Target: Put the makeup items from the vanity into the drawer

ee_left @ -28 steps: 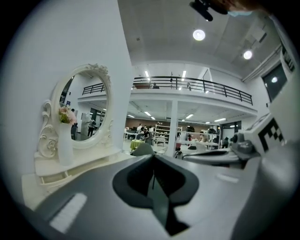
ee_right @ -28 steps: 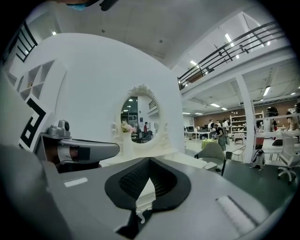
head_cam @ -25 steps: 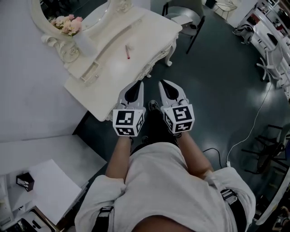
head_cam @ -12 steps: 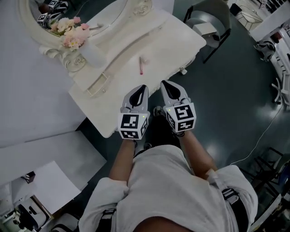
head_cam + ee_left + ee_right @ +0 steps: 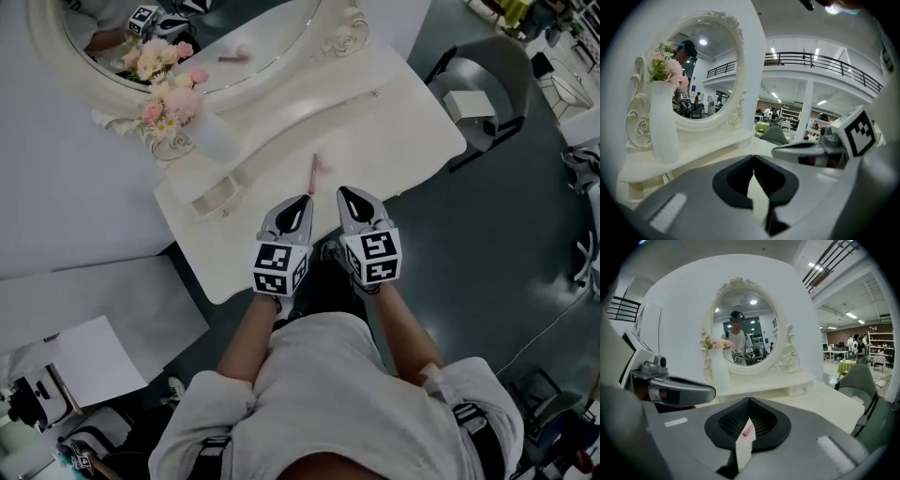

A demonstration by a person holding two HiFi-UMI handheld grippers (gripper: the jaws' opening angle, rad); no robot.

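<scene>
Both my grippers are closed and hold nothing. The left gripper (image 5: pixel 302 199) has its jaws meeting tip to tip, and so does the right gripper (image 5: pixel 349 192) beside it, at the near edge of the vanity (image 5: pixel 403 122). The pink makeup stick (image 5: pixel 313 174) lies just beyond the tips. I'd open the right jaws, square them across the stick, then lower. The small drawer (image 5: pixel 214 198), far left, looks pulled out.
</scene>
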